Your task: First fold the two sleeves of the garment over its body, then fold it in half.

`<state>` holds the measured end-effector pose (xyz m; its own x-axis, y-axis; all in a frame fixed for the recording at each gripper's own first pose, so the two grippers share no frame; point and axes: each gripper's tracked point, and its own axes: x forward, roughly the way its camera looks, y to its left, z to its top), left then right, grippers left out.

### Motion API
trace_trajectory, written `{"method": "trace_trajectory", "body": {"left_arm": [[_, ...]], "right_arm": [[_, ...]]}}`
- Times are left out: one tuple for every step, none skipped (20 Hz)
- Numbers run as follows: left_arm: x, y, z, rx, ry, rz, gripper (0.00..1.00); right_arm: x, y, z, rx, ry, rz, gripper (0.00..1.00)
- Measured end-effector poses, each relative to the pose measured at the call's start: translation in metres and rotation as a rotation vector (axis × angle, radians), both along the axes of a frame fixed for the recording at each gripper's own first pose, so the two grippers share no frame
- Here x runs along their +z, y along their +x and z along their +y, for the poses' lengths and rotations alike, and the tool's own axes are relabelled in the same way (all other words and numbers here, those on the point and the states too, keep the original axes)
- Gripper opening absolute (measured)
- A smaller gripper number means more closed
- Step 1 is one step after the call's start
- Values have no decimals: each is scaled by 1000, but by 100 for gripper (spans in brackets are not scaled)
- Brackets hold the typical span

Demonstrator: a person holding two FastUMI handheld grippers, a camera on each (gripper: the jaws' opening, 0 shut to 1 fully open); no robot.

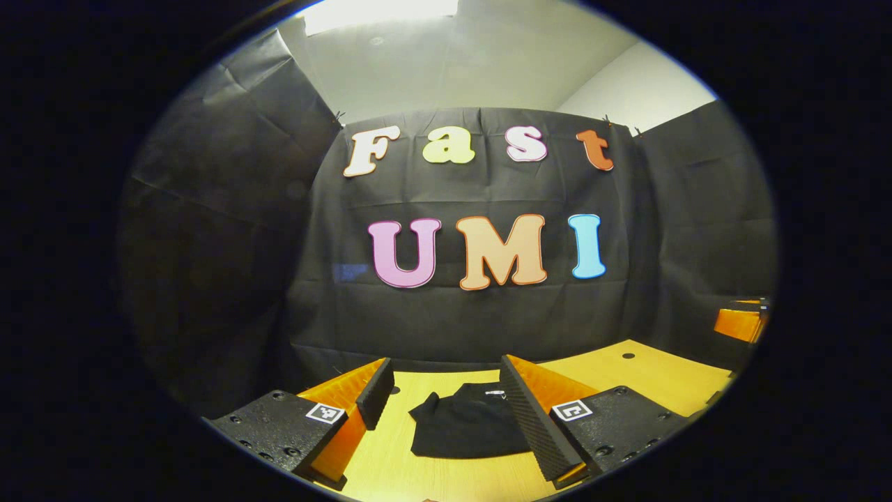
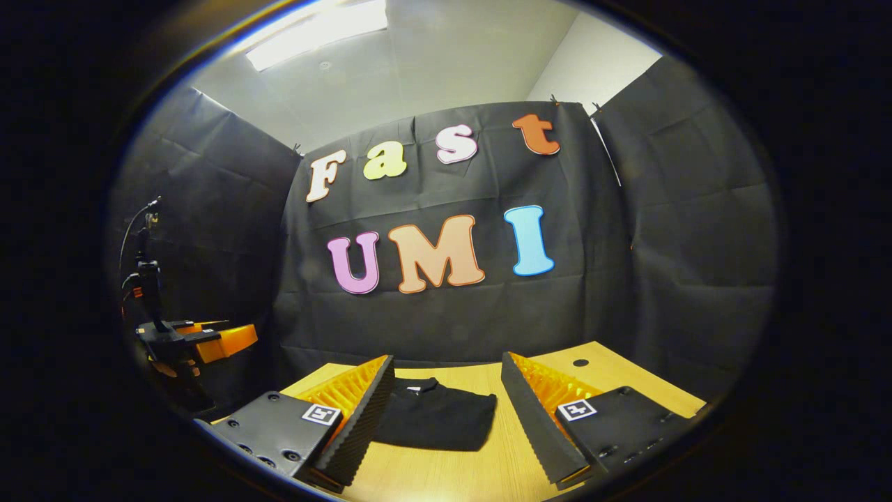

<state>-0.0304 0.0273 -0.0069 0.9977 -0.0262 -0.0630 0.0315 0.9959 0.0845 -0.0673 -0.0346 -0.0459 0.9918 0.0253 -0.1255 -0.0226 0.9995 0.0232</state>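
Your left tool wide | your right tool wide | soft black garment folded on smooth wooden table

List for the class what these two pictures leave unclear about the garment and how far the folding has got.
- Right edge of the black garment: left gripper view, hidden behind a finger of the left gripper.
- Its left edge: right gripper view, behind a finger of the right gripper.
- Sleeves and fold layers: both views, too dark and small to separate.
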Motion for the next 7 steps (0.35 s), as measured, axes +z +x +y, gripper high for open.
{"method": "trace_trajectory", "body": {"left_arm": [[2, -4, -3, -3, -1, -1, 94], [2, -9, -5, -4, -5, 0, 94], [2, -12, -6, -5, -10, 0, 94], [3, -15, -9, -9, -14, -1, 94], [4, -18, -11, -11, -15, -1, 94], [7, -20, -13, -13, -12, -8, 94], [9, -21, -15, -15, -4, -14, 94]], "right_arm": [[3, -5, -1, 5, -3, -7, 97], [6, -10, -2, 8, -7, -16, 97], [9, -13, -2, 10, -10, -21, 97], [9, -17, -2, 15, -12, -24, 96], [10, -19, -1, 17, -13, -26, 96], [12, -21, -3, 20, -13, -31, 96], [15, -24, -2, 23, -14, -36, 96]]}}
